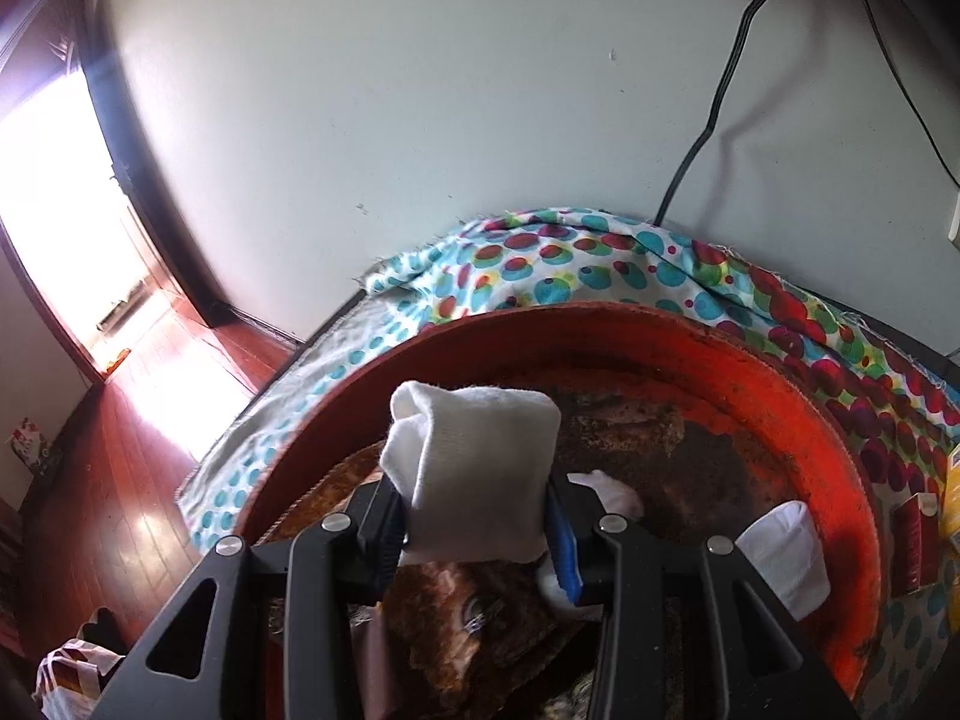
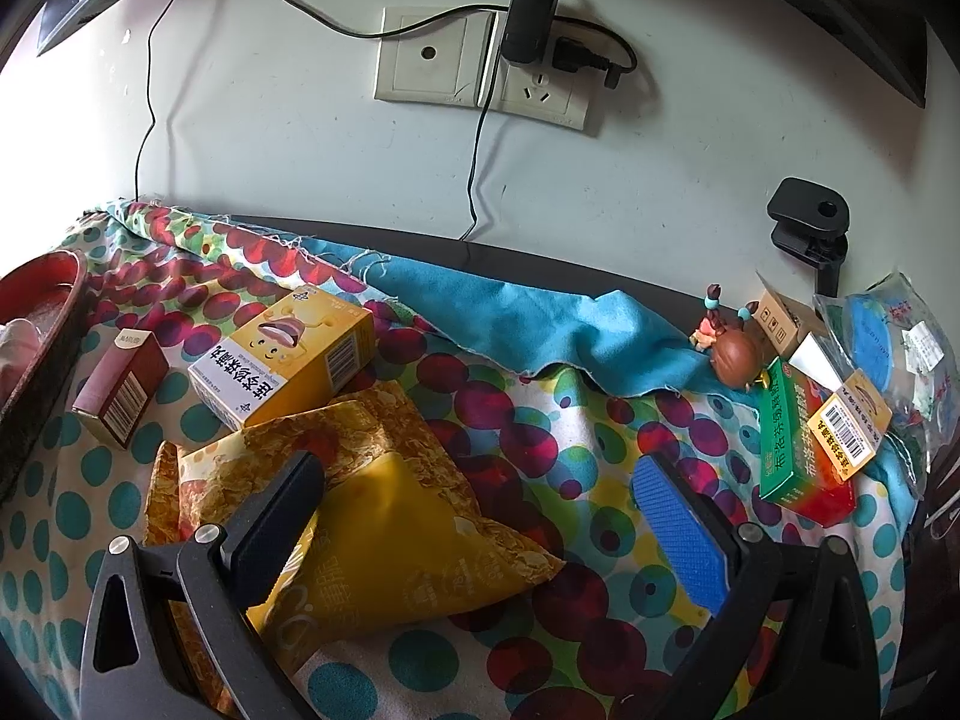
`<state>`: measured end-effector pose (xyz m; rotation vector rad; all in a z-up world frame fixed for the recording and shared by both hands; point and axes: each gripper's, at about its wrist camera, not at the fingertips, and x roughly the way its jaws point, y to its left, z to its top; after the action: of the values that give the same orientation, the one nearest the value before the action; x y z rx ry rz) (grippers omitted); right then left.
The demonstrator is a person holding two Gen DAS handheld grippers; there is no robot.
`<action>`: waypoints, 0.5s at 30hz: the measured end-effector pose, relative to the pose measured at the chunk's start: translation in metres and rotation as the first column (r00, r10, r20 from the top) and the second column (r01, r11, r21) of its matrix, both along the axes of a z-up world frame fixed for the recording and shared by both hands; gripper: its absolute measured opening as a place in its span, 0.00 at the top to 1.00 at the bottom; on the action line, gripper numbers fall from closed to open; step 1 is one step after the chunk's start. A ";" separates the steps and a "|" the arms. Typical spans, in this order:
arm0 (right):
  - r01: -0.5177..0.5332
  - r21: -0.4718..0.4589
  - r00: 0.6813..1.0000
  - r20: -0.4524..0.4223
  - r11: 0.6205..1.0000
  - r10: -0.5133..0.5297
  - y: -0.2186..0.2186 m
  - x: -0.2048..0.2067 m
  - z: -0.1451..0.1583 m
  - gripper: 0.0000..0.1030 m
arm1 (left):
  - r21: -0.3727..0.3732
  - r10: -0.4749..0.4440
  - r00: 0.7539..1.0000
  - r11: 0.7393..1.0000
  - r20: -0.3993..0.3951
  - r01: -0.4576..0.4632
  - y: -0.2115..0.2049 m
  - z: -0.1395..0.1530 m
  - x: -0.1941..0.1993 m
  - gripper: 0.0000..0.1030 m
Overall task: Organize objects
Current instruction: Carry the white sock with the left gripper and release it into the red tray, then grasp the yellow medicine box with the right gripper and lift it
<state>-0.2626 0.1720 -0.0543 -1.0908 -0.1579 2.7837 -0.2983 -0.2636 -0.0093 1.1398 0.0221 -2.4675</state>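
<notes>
My left gripper [image 1: 477,510] is shut on a rolled white sock [image 1: 474,456], which stands up between the pads over a big red basin [image 1: 600,324]. Another white sock [image 1: 786,558] and a brown patterned cloth [image 1: 468,618] lie inside the basin. In the right wrist view, my right gripper [image 2: 474,480] is open above the spotted tablecloth [image 2: 540,420], with nothing gripped. Its left finger [image 2: 282,522] hangs over a yellow snack bag [image 2: 408,540]. Behind the bag lie a yellow box [image 2: 288,354] and a dark red box [image 2: 120,390].
The basin's edge [image 2: 48,276] shows at the far left of the right wrist view. A green box [image 2: 792,450], a small brown figure [image 2: 735,354], a plastic bag [image 2: 888,336] and a blue cloth [image 2: 510,324] sit at the back right. Cables hang from a wall socket [image 2: 480,60]. Wooden floor [image 1: 120,480] lies left.
</notes>
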 end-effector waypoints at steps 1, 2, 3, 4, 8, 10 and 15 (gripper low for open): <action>0.000 0.000 1.000 0.000 1.000 0.000 0.000 0.000 0.000 0.00 | 0.021 -0.010 1.000 1.000 -0.002 0.010 -0.001 -0.001 -0.003 0.57; 0.000 0.002 1.000 0.000 1.000 0.000 0.000 0.000 0.000 0.00 | 0.028 -0.011 1.000 1.000 -0.002 0.011 -0.001 -0.003 -0.005 0.53; -0.001 0.003 1.000 0.000 1.000 0.001 -0.001 -0.001 0.000 0.00 | 0.025 -0.008 1.000 1.000 -0.002 0.008 -0.001 -0.003 -0.007 0.41; -0.001 0.005 1.000 0.001 1.000 0.001 -0.001 -0.001 0.000 0.00 | 0.019 -0.004 1.000 1.000 -0.007 0.004 -0.001 -0.004 -0.008 0.26; -0.002 0.007 1.000 0.001 1.000 0.002 -0.002 -0.002 0.001 0.00 | 0.023 -0.014 0.999 1.000 -0.047 0.015 -0.001 0.000 -0.003 0.12; -0.003 0.009 1.000 0.000 1.000 0.003 -0.002 -0.002 0.002 0.00 | 0.028 -0.030 0.997 0.999 -0.068 0.032 -0.001 0.006 0.004 0.11; -0.004 0.004 1.000 -0.006 1.000 0.004 -0.002 -0.003 0.003 0.00 | 0.045 -0.072 0.980 0.996 -0.186 0.081 0.001 0.045 0.047 0.11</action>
<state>-0.2660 0.1700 -0.0510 -1.0819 -0.1654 2.7882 -0.2512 -0.2626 0.0355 0.9455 0.0997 -2.6478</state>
